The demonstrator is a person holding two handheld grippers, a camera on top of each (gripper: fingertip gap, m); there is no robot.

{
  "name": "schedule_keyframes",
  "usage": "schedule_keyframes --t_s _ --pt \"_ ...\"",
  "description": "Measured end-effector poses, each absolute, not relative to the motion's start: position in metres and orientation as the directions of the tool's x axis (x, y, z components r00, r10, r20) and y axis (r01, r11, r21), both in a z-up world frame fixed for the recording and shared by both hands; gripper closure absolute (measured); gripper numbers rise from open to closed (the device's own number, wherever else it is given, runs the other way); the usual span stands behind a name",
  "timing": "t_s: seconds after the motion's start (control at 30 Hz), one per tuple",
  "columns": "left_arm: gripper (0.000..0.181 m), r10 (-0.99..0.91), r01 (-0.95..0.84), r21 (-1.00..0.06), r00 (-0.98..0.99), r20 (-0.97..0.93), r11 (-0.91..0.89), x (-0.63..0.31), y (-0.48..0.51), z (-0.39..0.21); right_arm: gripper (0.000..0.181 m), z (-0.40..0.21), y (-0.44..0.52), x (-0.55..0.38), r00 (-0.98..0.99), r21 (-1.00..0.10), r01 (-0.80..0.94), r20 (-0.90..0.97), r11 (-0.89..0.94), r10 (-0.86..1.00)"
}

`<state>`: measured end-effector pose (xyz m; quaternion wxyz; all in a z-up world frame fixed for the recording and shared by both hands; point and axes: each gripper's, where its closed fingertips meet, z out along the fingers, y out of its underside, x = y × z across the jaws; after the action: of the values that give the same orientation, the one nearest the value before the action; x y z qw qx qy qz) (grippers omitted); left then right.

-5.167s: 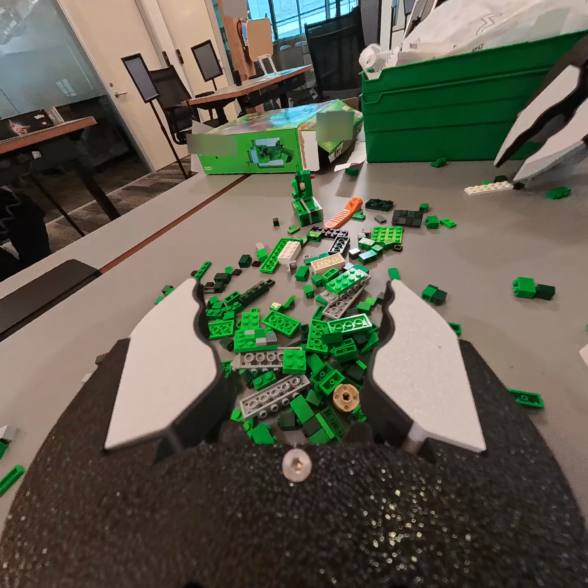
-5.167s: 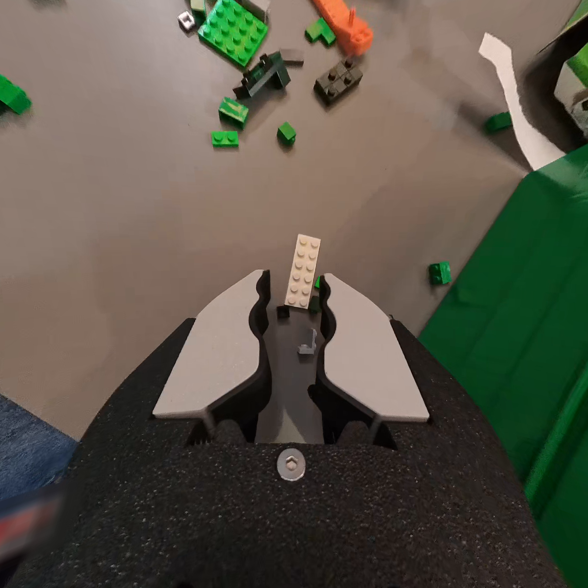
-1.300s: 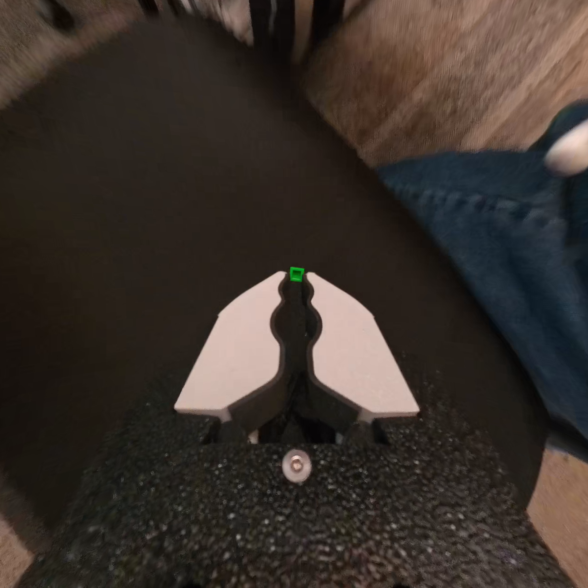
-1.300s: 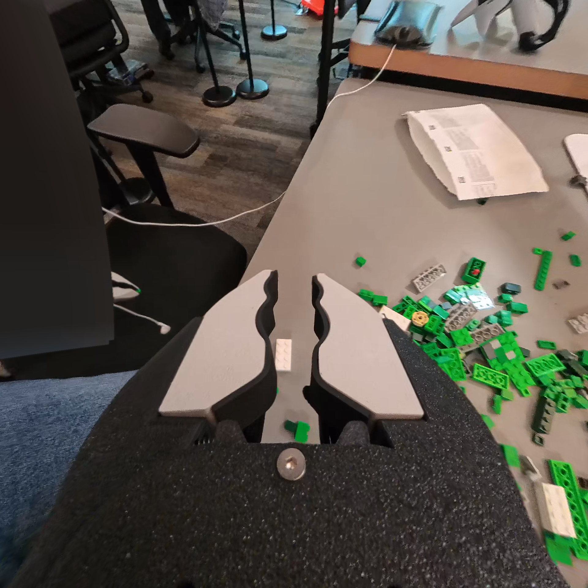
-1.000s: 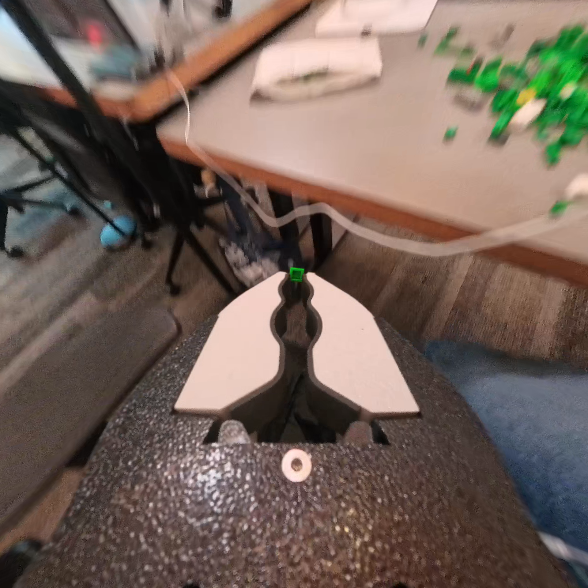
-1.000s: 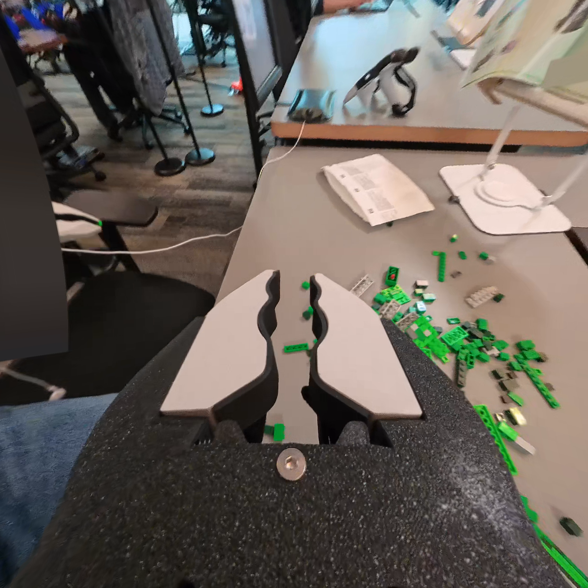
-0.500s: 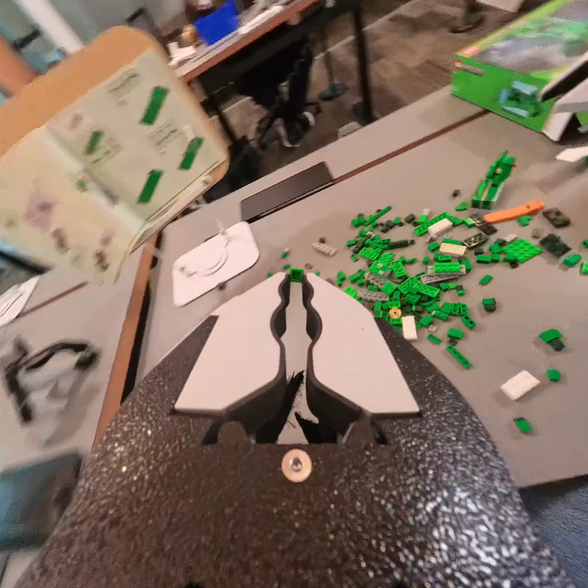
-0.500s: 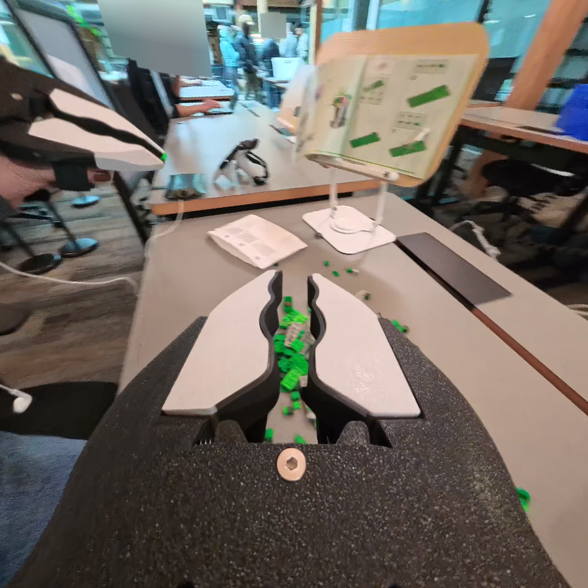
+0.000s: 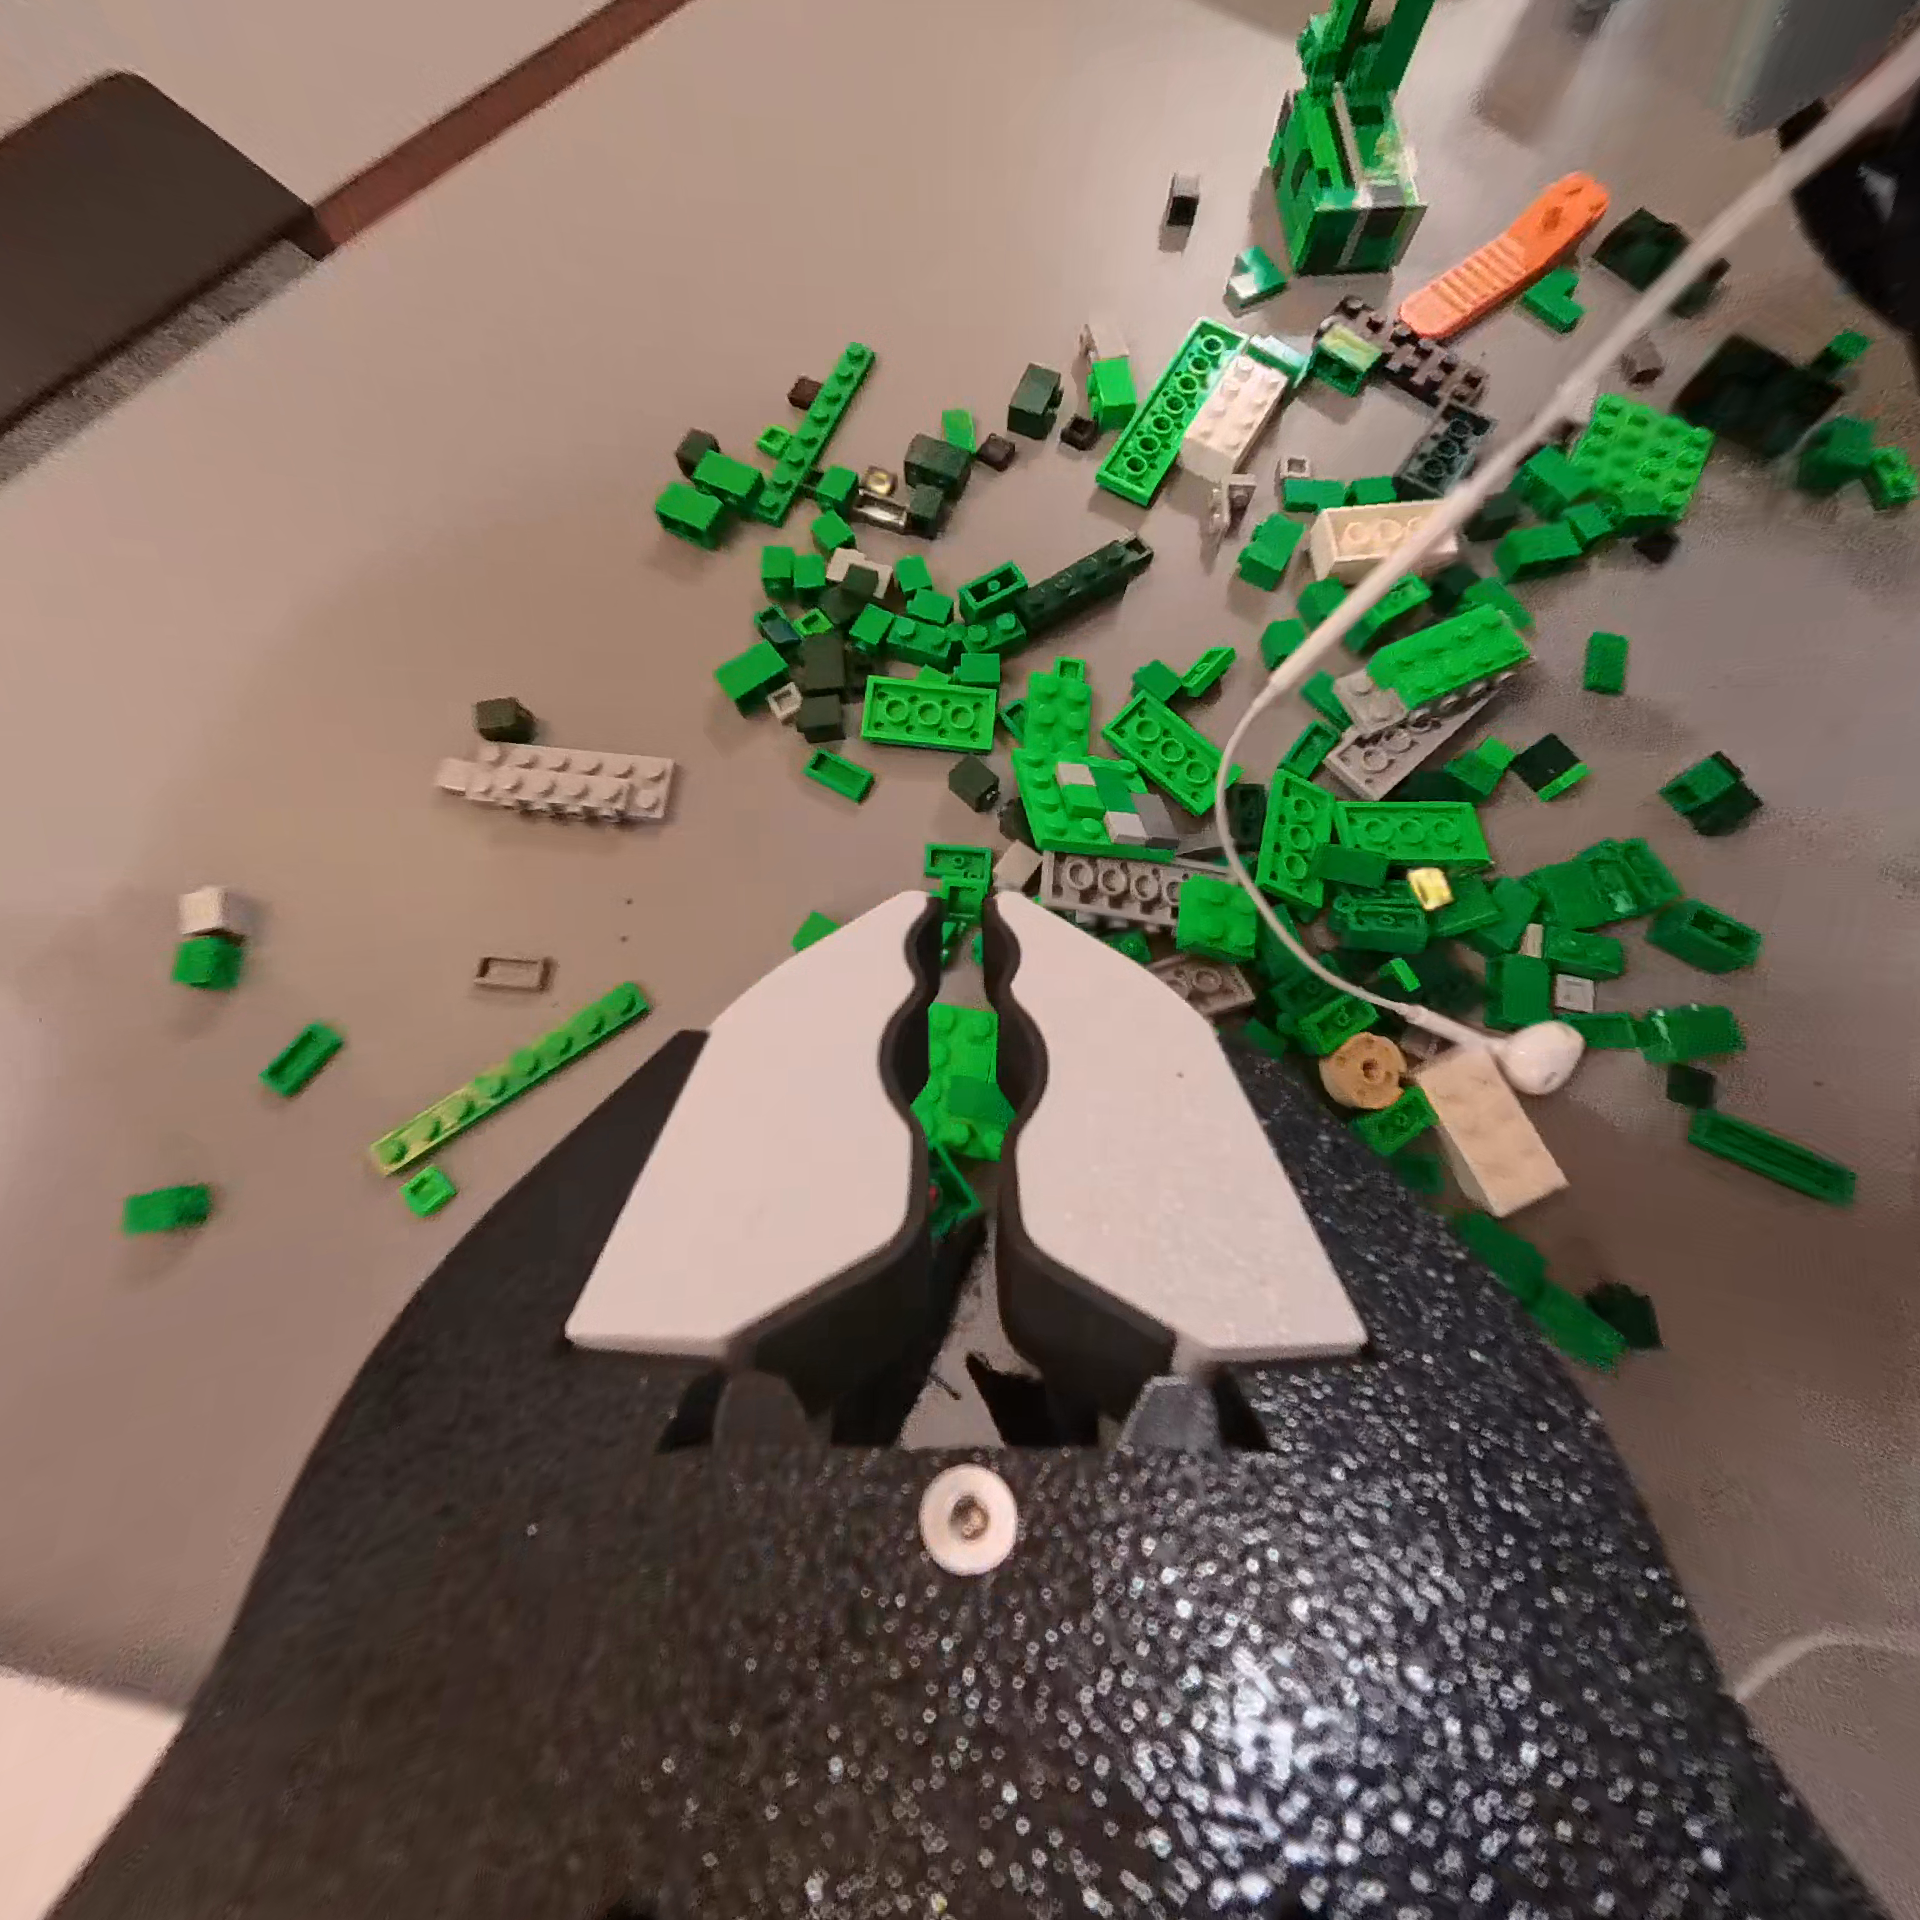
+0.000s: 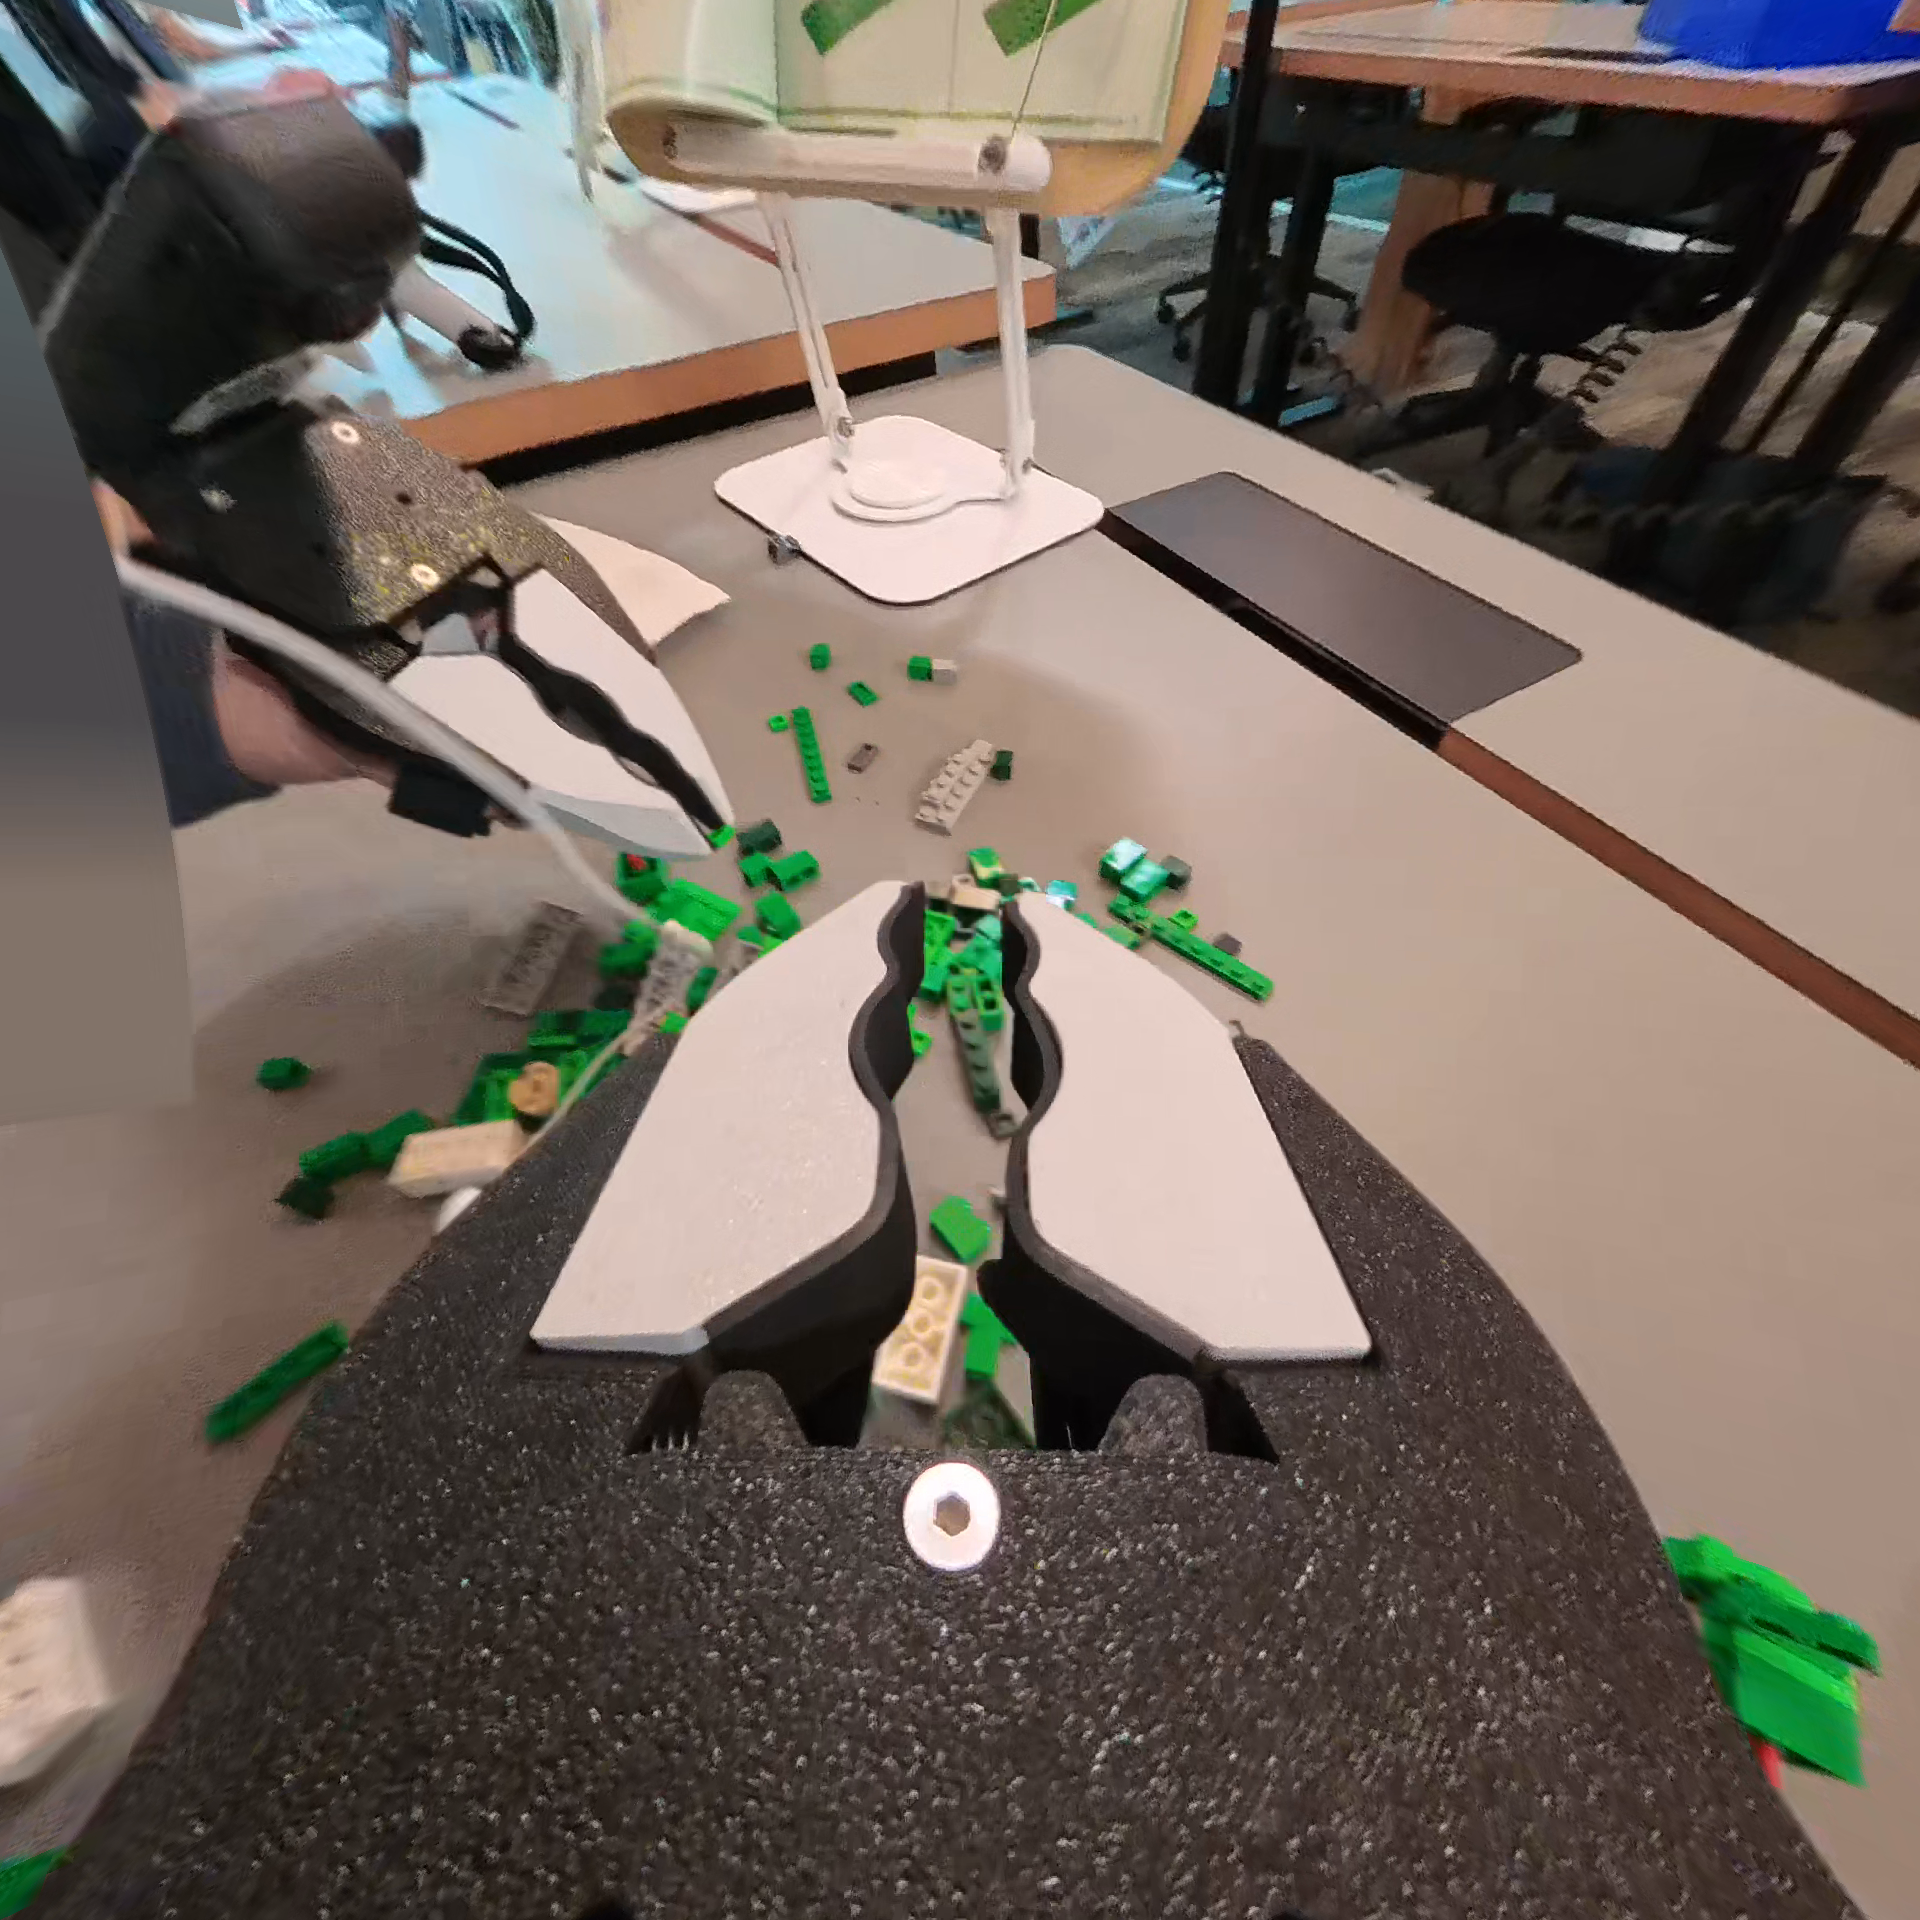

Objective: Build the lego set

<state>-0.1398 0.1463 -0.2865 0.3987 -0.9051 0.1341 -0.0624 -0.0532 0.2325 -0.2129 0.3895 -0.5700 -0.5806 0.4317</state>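
Observation:
A pile of loose green, grey and white lego pieces [image 9: 1299, 831] lies on the grey table [image 9: 416, 520]. My left gripper [image 9: 963, 904] hangs just over the pile's near edge. It also shows in the right wrist view [image 10: 717, 826], shut on a small green piece [image 10: 719, 834] at its tips. My right gripper [image 10: 964, 902] is empty, its fingers a narrow gap apart, above the pile [image 10: 966, 987]. A partly built green figure [image 9: 1340, 156] stands at the far side.
An orange brick separator [image 9: 1496, 260] lies by the figure. A white earphone [image 9: 1543, 1055] and its cable lie across the pile. An instruction booklet [image 10: 904, 62] sits on a white stand [image 10: 909, 509]. A black inset panel [image 10: 1340, 592] lies behind. A hand [image 10: 270, 727] holds the left gripper. Some 15 cm of space lies between my two pairs of fingers. Measured from the fingertips, the partly built green figure [image 9: 1340, 156] is 15 cm or so from the right gripper and 25 cm from the left.
The left gripper picked up a small green piece, swung from below the table up over it, and now hangs low over the pile. The right gripper narrowed and turned toward the pile and booklet stand.

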Motion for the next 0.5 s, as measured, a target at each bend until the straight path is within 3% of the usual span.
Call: schedule_keyframes --t_s 0.17,0.4,0.5 --pt "0.171 -0.339 -0.166 -0.76 0.938 0.075 -0.628 -0.128 0.155 -0.299 0.166 -0.221 0.247 -0.037 0.064 -0.939 0.344 0.022 -0.001 0.998" --pt "0.134 -0.33 -0.116 -0.756 0.934 0.138 -0.645 -0.121 0.156 -0.262 0.163 -0.186 0.255 0.003 0.237 -0.93 0.358 0.006 -0.081 0.972" --pt "0.114 -0.292 -0.062 -0.693 0.931 0.22 -0.718 -0.116 0.153 -0.252 0.161 -0.176 0.252 0.02 0.289 -0.931 0.344 -0.02 -0.123 0.957"
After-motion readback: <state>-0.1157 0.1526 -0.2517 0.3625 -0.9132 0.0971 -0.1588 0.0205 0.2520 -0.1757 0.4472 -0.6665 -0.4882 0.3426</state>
